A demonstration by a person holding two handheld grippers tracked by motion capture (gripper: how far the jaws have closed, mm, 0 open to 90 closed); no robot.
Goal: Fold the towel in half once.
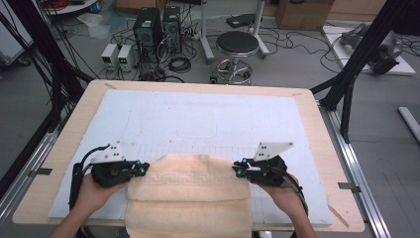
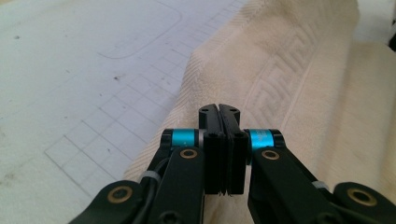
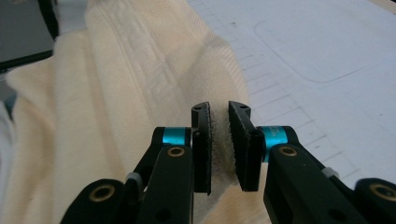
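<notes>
Both grippers are clamped on the towel (image 1: pixel 188 191): the left gripper (image 1: pixel 140 169) pinches its left edge with the jaws nearly touching, the right gripper (image 1: pixel 238 168) holds a thicker bunch at the right edge. That cream towel lies at the near edge of the mat (image 1: pixel 198 119), partly folded and hanging toward the person. To fold it cleanly, I'd lift both hands evenly, keeping the cloth taut and the edges aligned
</notes>
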